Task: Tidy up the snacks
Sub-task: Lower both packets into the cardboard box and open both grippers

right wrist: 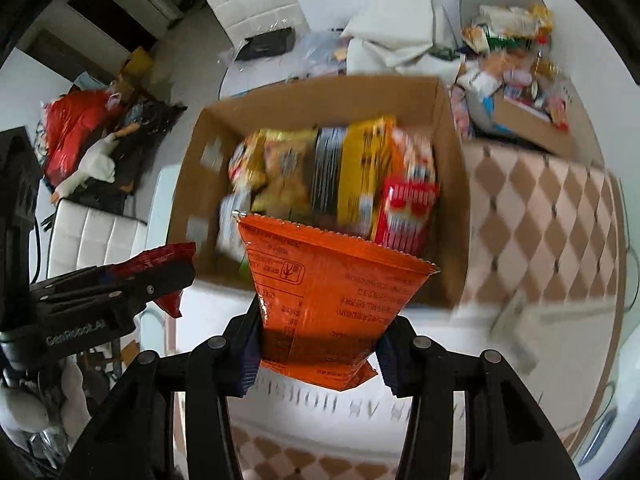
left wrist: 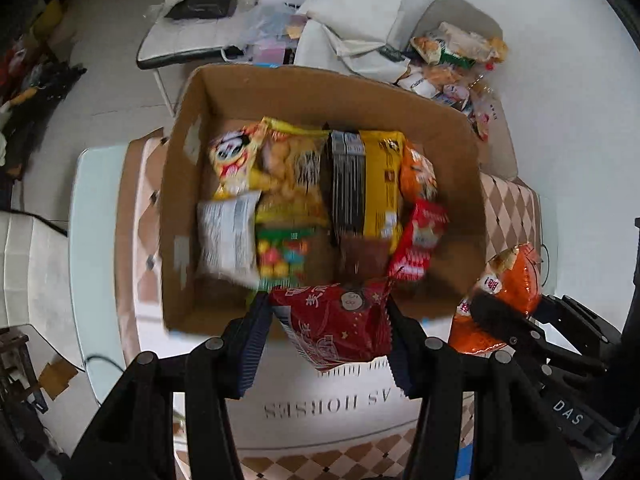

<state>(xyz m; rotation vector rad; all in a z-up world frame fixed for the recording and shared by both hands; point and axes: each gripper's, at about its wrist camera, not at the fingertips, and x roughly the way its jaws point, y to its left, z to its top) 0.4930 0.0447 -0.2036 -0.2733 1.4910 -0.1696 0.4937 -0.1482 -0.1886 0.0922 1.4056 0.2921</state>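
Dark red packet (left wrist: 340,320), orange packet (right wrist: 320,300), brown cardboard box (left wrist: 320,92), diamond-patterned tablecloth (right wrist: 540,220).

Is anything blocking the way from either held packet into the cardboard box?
Nothing visible. The red packet and the orange packet hang above the near wall of the open cardboard box, whose near floor strip shows bare.
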